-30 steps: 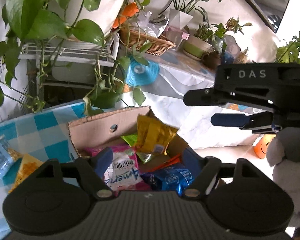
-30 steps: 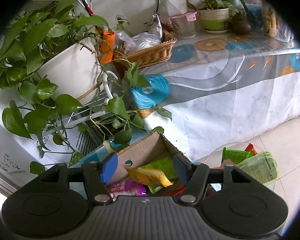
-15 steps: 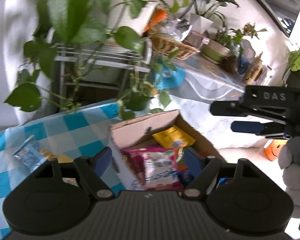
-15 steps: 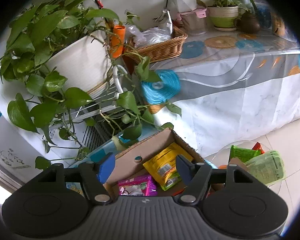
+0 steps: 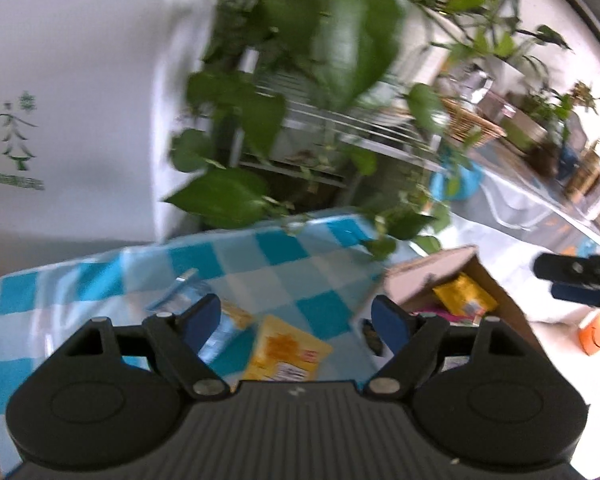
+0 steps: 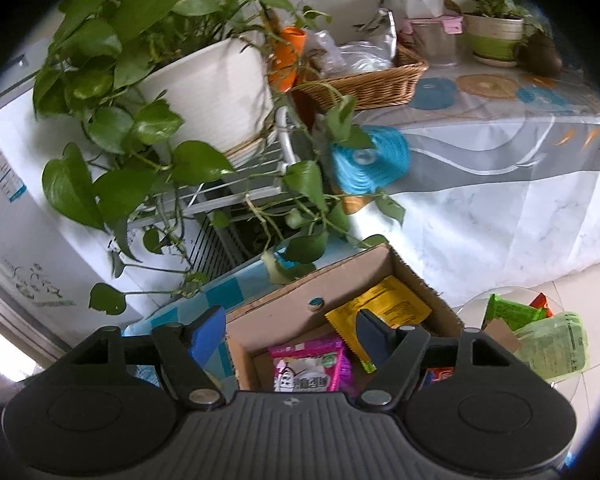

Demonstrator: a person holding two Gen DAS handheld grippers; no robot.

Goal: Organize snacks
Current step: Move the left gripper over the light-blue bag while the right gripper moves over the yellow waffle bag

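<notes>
the left gripper (image 5: 294,320) is spread wide and holds nothing. just under its fingers, on the blue and white checked cloth (image 5: 284,256), lies a flat yellow snack packet (image 5: 286,350); beside its left finger is a pale blue packet (image 5: 216,330), blurred, perhaps a foil one. the right gripper (image 6: 286,330) is also spread and empty, above the brown cardboard box (image 6: 340,280), where a pink snack bag (image 6: 310,366) and a yellow sachet (image 6: 384,310) lie inside.
</notes>
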